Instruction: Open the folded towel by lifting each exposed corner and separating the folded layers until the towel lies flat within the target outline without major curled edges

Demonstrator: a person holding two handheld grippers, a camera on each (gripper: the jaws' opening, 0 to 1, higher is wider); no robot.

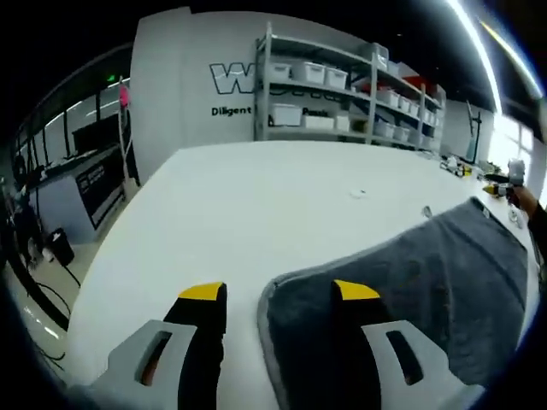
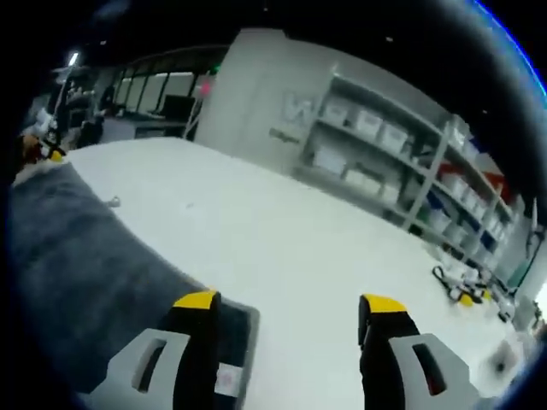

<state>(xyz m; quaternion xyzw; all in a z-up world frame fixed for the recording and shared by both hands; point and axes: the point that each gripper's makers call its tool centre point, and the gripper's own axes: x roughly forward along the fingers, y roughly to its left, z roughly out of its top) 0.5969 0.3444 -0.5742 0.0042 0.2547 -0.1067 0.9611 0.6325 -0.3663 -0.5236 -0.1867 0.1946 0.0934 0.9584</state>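
Presently on view: one towel (image 1: pixel 444 282), dark grey, thick terry pile with a soft napped surface, spread across a broad white table (image 1: pixel 256 205) of smooth matte finish. Seen from the left gripper view, its nearest corner is rounded with a paler stitched hem, and the cloth runs away toward the far right edge of the table in shallow rolling folds. Left gripper (image 1: pixel 278 295): two black jaws with yellow tips on grey moulded mounts, spread apart and gripping nothing; one jaw stands over bare table, the other over the towel's corner, though contact cannot be judged. Right gripper (image 2: pixel 289 301): same make, jaws likewise parted and empty; one jaw lies over the towel's (image 2: pixel 77 265) hemmed corner, where a small white sewn label (image 2: pixel 227 378) shows at the edge, the other over bare table. Background items: metal shelving (image 1: pixel 342 85) of open grey frame, stocked with white lidded plastic bins (image 1: pixel 286 114), against a pale wall bearing dark lettering (image 1: pixel 232 79). Small yellow-and-black objects (image 2: pixel 461 290) lie on the table far from the towel, too small to identify.
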